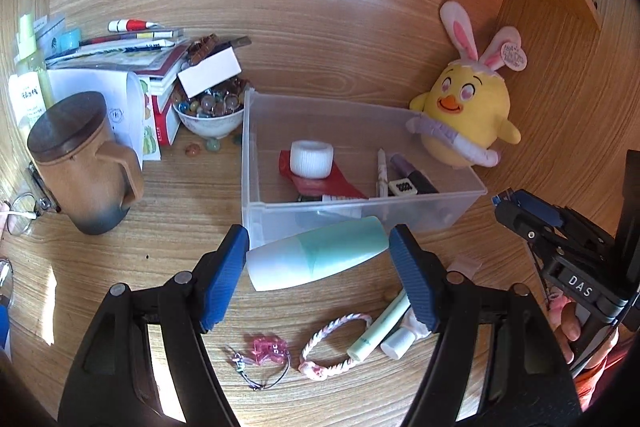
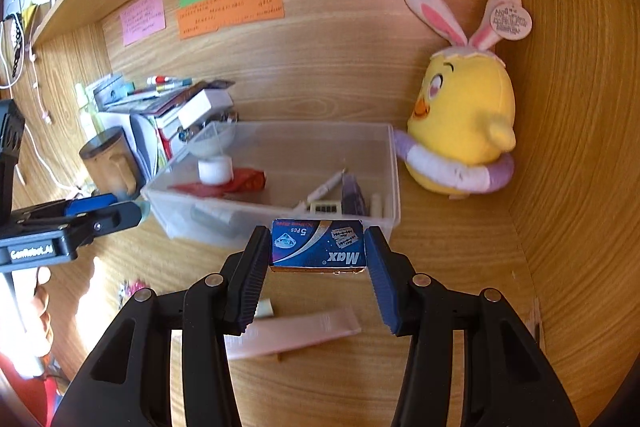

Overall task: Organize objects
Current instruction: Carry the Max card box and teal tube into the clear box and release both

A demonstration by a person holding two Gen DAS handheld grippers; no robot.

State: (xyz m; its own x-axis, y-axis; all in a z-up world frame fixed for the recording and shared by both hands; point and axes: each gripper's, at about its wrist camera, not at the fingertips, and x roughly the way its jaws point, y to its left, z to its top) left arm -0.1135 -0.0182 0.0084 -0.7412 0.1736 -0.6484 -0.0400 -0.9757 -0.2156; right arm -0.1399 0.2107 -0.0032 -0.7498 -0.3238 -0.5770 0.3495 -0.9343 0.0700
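Observation:
My left gripper (image 1: pixel 318 255) is shut on a white and mint-green bottle (image 1: pixel 316 254), held lengthwise between the blue pads just in front of the clear plastic bin (image 1: pixel 256 147). My right gripper (image 2: pixel 318 253) is shut on a small blue razor-blade box (image 2: pixel 318 247), lifted off the desk near the bin (image 2: pixel 394 167). The bin holds a white roll (image 1: pixel 311 158), a red wrapper (image 1: pixel 344 183), a pen (image 1: pixel 382 171) and a purple tube (image 1: pixel 408 171). The right gripper also shows at the right edge (image 1: pixel 520 207) of the left wrist view; the left one at the left edge (image 2: pixel 120 215) of the right wrist view.
On the desk lie a braided bracelet (image 1: pixel 336 343), a pink charm (image 1: pixel 270 347), a pale green tube (image 1: pixel 380 331) and a pink tube (image 2: pixel 296 333). A yellow chick plush (image 1: pixel 468 107) stands beside the bin. A brown lidded mug (image 1: pixel 80 163), a marble bowl (image 1: pixel 210 115) and stacked books (image 1: pixel 132 59) sit left.

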